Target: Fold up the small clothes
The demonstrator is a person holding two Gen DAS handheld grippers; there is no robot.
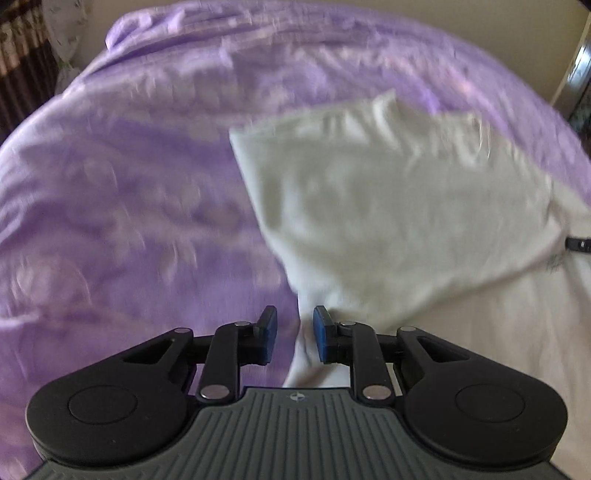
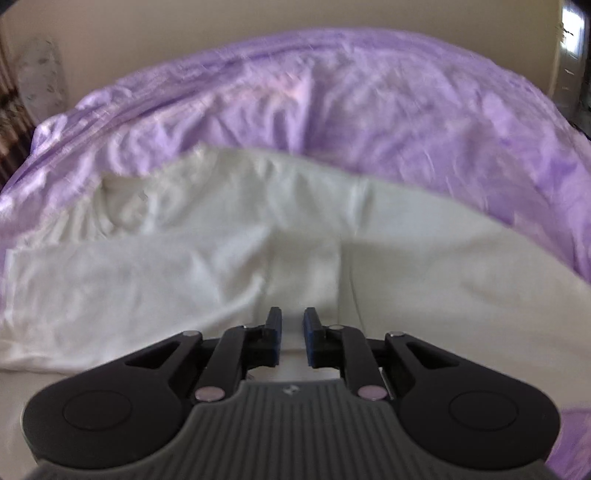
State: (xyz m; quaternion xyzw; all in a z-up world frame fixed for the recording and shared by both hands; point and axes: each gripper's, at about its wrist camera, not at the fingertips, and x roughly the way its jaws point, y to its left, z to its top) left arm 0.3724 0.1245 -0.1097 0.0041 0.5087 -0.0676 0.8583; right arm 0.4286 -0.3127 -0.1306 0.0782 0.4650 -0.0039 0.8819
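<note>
Scene: a bed is covered by a creased purple sheet [image 1: 129, 177], seen by both wrist cameras; both views are blurred.
Garment: a white garment [image 1: 388, 206] is spread on the sheet, right of centre in the left wrist view and across the lower middle in the right wrist view [image 2: 184, 258].
Garment shape: one flap is seen folded over the rest in the left wrist view, its corner pointing toward the far side of the bed; a narrow bunched part runs down from it to the left gripper.
Left gripper: the left gripper [image 1: 294, 334] is pointed steeply down at the garment's near edge; its jaws stand apart with a gap between the blue pads [image 1: 320, 332]. The bunched strip of cloth lies in that gap against the right-hand pad; whether it is actually pinched cannot be told.
Right gripper: the right gripper [image 2: 292, 336] is held low over the garment, its jaws drawn nearly together with a narrow slot left. White cloth fills the slot; whether it is gripped or merely lying behind the pads cannot be told.
Other gripper in view: a small dark part [image 1: 578, 244] is seen at the right edge of the left wrist view, touching the garment's edge.
Surroundings: a beige wall [image 2: 295, 18] is seen beyond the bed.
</note>
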